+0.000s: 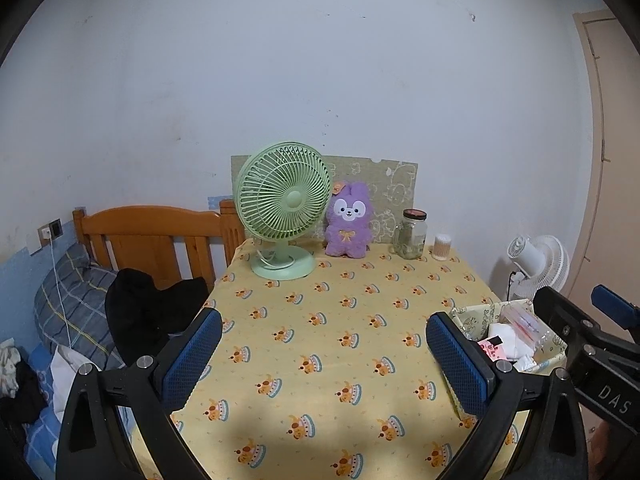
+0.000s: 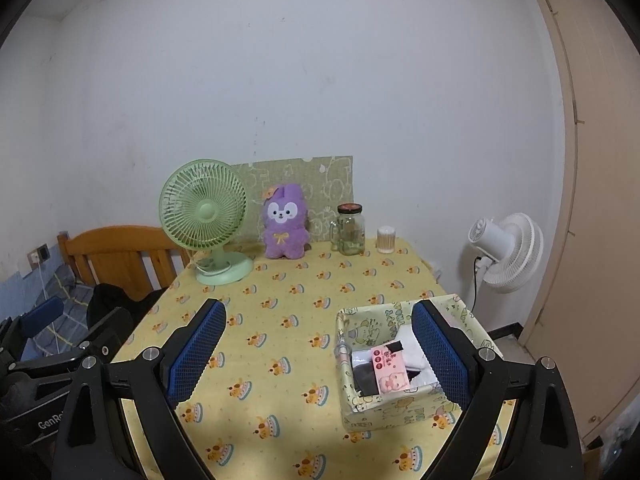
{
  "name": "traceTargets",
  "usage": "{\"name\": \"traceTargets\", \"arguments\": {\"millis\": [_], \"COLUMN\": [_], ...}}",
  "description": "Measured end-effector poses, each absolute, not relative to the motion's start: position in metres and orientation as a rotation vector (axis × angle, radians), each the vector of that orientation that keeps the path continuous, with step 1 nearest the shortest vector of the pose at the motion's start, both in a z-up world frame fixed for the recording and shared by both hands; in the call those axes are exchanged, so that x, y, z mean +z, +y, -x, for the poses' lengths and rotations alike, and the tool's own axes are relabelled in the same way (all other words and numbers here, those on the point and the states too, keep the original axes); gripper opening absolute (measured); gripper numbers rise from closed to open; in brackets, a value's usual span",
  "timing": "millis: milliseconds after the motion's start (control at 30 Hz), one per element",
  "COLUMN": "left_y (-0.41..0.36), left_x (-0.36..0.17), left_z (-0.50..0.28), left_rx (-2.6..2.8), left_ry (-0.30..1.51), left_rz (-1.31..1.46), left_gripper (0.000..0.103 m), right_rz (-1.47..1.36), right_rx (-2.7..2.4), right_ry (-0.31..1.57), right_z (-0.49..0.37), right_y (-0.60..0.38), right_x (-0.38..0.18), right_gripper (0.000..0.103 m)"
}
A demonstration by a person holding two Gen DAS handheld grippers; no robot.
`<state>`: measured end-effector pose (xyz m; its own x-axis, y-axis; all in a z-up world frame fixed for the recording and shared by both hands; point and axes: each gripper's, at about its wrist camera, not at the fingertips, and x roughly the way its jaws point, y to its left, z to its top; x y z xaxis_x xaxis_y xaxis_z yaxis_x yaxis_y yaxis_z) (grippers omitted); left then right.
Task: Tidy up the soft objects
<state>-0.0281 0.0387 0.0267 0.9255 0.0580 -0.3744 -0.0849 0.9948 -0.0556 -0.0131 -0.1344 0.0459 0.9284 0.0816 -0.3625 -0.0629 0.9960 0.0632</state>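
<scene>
While some soft white and dark things (image 2: 404, 360) already lie in the box (image 2: 384, 412) near the table's right edge, the purple bunny (image 2: 285, 222) sits at the back edge, and the left gripper (image 1: 324, 360) and right gripper (image 2: 320, 356) both hang wide apart, holding nothing.

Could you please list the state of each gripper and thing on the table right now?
Left gripper: open, empty.
Right gripper: open, empty.
Plush: upright, at the back of the table.
Box: open-topped, packets inside.
Jar: upright, lid on.
Green fan: upright; running or not, cannot tell.
</scene>
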Motion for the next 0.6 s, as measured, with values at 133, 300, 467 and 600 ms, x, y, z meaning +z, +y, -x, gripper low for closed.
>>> {"name": "traceTargets", "arguments": {"millis": [133, 300, 467, 600], "left_y": [0.039, 0.035, 0.031, 0.029], "left_x": [0.027, 0.028, 0.026, 0.026], "left_z": [0.026, 0.025, 0.022, 0.021], "left_rx": [0.073, 0.072, 0.067, 0.061], "left_ry": [0.385, 0.387, 0.395, 0.397], "left_rz": [0.072, 0.058, 0.045, 0.042], "left_gripper": [0.103, 0.103, 0.103, 0.103], "right_rz": [-0.051, -0.053, -0.055, -0.056], "right_rx": [0.072, 0.065, 0.056, 0.053], "right_ry": [0.373, 0.373, 0.381, 0.381], "right_z": [0.011, 0.014, 0.013, 0.013], "right_y": [-0.136, -0.139, -0.142, -0.144], "right_x": [0.046, 0.046, 0.044, 0.044], "right_gripper": [0.096, 0.096, 0.096, 0.096]}}
